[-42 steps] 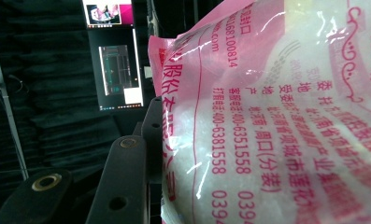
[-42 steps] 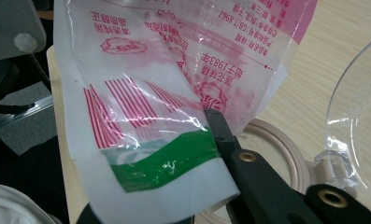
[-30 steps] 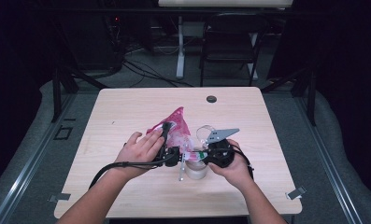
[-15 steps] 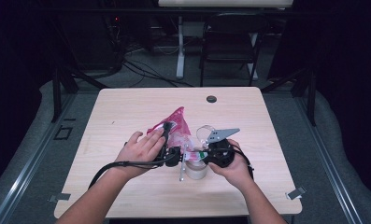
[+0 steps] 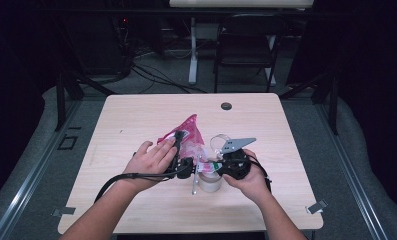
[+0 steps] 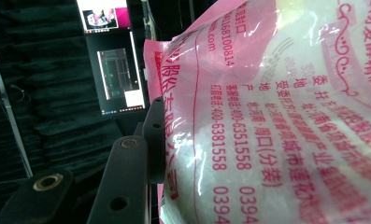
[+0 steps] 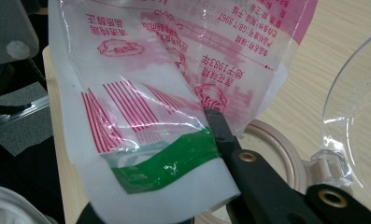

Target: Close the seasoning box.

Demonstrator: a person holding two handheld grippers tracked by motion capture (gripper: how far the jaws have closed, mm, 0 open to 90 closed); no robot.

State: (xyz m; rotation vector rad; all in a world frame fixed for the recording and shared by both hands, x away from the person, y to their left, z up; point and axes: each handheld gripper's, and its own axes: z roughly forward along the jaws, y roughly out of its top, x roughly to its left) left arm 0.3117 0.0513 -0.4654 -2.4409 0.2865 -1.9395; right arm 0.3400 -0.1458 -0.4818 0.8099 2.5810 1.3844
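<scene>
Pink-and-clear plastic bag (image 5: 188,137) of white granules sits mid-worktop (image 5: 136,115), held up off the surface between both grippers.

Left gripper (image 5: 182,165): fingers (image 6: 156,135) partly open and clamped on the bag's body. In the left gripper view one black finger lies flat against the pink printed film, which bulges around it; the other finger is hidden behind the bag. The person's left hand (image 5: 153,161) lies over the gripper body, cable trailing back along the forearm.

Right gripper (image 5: 213,167): fingers (image 7: 220,128) closed down to film thickness, pinching the bag's lower corner. In the right gripper view the upper finger presses on the clear film next to the green band (image 7: 169,163); the red barcode stripes sit just above that. The film is creased around the pinch point. Right hand (image 5: 248,172) wraps the gripper from below, grey three-cornered plate on top.

Clear jar (image 5: 210,181) stands on the worktop directly below the pinched corner, between the two grippers. In the right gripper view its beige rim (image 7: 281,149) is just behind the finger, and a clear hinged lid (image 7: 356,107) stands open at its side, tilted up.

Small black disc (image 5: 226,106) near the far edge of the worktop, well apart from all of it.
</scene>
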